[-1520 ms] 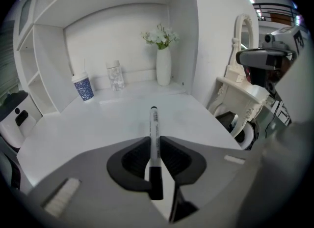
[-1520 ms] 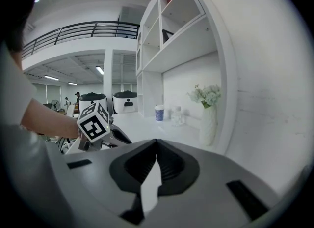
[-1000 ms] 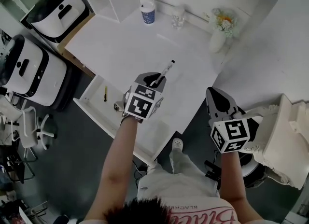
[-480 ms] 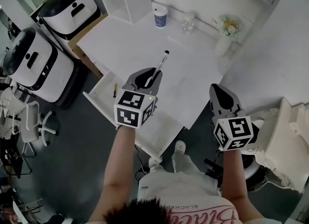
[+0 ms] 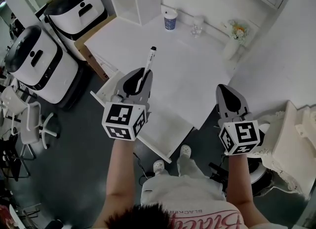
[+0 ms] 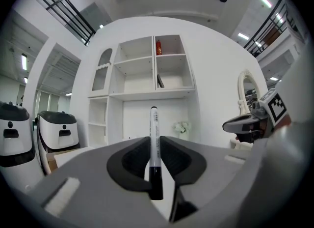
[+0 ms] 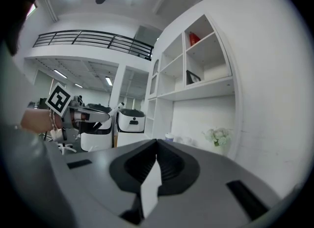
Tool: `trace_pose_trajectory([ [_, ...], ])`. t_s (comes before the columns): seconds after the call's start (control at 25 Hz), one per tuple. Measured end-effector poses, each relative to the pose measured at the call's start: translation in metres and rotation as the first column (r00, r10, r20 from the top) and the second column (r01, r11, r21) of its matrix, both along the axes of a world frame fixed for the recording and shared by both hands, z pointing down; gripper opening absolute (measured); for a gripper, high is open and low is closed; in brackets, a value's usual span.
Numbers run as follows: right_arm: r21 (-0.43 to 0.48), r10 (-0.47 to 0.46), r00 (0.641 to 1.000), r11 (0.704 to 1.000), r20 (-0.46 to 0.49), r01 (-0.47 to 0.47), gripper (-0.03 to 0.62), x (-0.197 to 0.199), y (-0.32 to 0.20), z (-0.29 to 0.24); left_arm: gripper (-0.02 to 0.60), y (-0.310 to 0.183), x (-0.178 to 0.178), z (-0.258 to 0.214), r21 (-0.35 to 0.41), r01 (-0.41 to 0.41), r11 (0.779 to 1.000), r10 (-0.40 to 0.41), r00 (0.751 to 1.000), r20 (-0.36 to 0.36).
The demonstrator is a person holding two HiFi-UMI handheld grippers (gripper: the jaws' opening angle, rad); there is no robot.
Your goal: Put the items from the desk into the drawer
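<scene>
White marker (image 5: pixel 149 57) clamped in left gripper's (image 6: pixel 154 141) jaws; carry it level to the drawer (image 5: pixel 100 93) below them; right gripper's (image 7: pixel 156 143) jaws together, empty.

Cup (image 5: pixel 170 19) and glass (image 5: pixel 198 25) at the desk's (image 5: pixel 197 77) far edge — vase (image 5: pixel 231 48) right of them, drawer (image 5: pixel 163 133) at its near side.

Bright, even light; fisheye-warped edges.

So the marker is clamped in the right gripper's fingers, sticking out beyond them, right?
Not the right one. The marker is clamped in the left gripper's fingers, sticking out beyond them. The left gripper view shows it.
</scene>
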State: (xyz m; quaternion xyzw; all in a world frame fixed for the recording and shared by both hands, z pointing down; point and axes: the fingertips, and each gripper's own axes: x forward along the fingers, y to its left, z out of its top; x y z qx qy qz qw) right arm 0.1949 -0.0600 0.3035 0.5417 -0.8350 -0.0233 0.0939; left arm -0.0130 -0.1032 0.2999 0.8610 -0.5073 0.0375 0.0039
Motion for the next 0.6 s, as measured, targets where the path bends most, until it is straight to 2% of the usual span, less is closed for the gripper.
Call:
trace_pose_trajectory([
  [0.08,0.008,0.002,1.0,1.0,-0.003,-0.002,0.008,-0.005,0.004,-0.003,0.074,0.007,-0.012,-0.006,0.028,0.019,0.999,-0.019,1.0,-0.016],
  [0.2,0.01,0.001,1.0,1.0,-0.007,-0.001,0.008,-0.014,0.009,-0.003,0.074,0.014,-0.025,-0.007,0.03,0.035,0.999,-0.034,0.999,-0.029],
  [0.48,-0.006,0.0,1.0,1.0,-0.019,0.0,0.008,-0.027,0.015,0.005,0.074,0.023,-0.033,0.01,-0.023,0.055,0.998,-0.056,0.998,-0.017],
  [0.6,-0.032,-0.003,1.0,0.999,-0.023,0.002,0.008,-0.029,0.015,0.016,0.074,0.024,-0.036,0.028,-0.08,0.082,0.993,-0.084,0.996,-0.026],
])
